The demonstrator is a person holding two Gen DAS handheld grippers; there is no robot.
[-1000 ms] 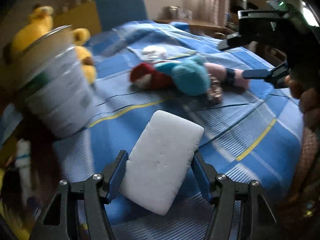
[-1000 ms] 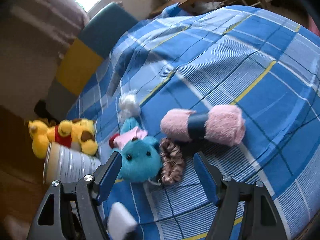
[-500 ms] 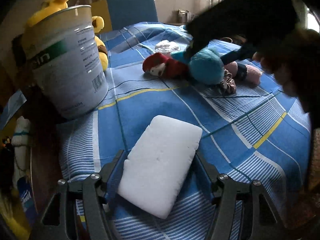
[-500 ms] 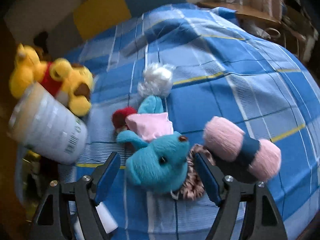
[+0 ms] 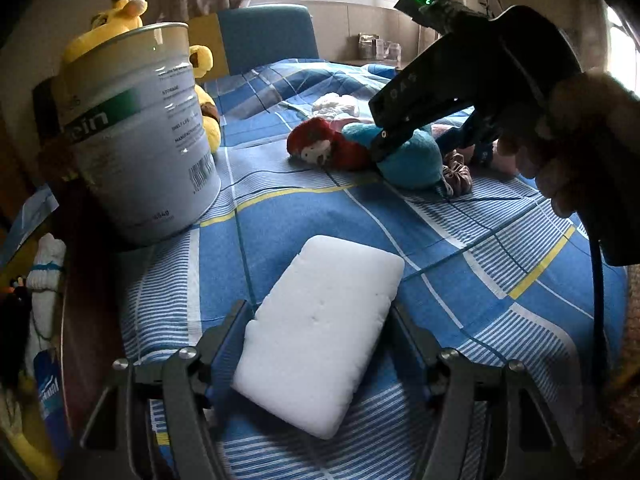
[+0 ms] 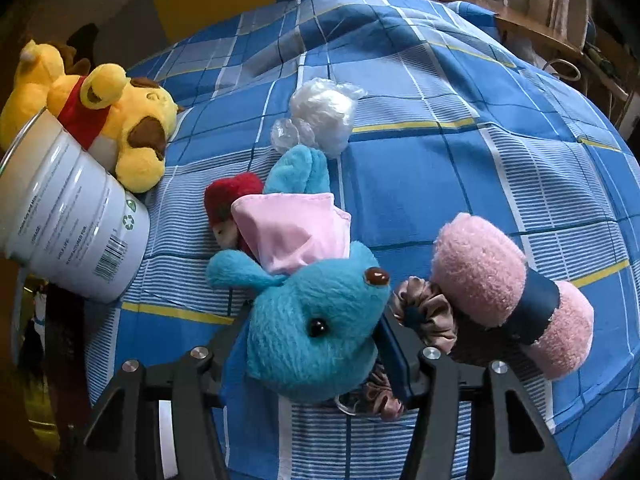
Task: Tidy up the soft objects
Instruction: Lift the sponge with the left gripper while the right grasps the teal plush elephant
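Observation:
My left gripper point(image 5: 320, 320) is shut on a white sponge block point(image 5: 320, 328), held low over the blue plaid cloth point(image 5: 460, 280). My right gripper point(image 6: 316, 328) has its fingers on both sides of the blue plush toy's head point(image 6: 316, 332), pressing it; the toy wears a pink cloth point(image 6: 292, 232). The right gripper also shows in the left wrist view point(image 5: 404, 144), at the blue plush point(image 5: 408, 160). A red plush point(image 6: 228, 204) lies under the blue one. A pink rolled towel point(image 6: 508, 292) and a scrunchie point(image 6: 424, 312) lie to the right.
A large white tin can point(image 5: 136, 132) stands at the table's left edge, also in the right wrist view point(image 6: 68, 212). A yellow bear plush point(image 6: 116, 124) lies behind it. A crumpled clear plastic bag point(image 6: 320, 116) lies further back. A blue and yellow chair point(image 5: 264, 40) stands behind the table.
My right gripper has come down and forward and closed around the blue plush head. My left gripper has kept hold of the sponge and barely moved.

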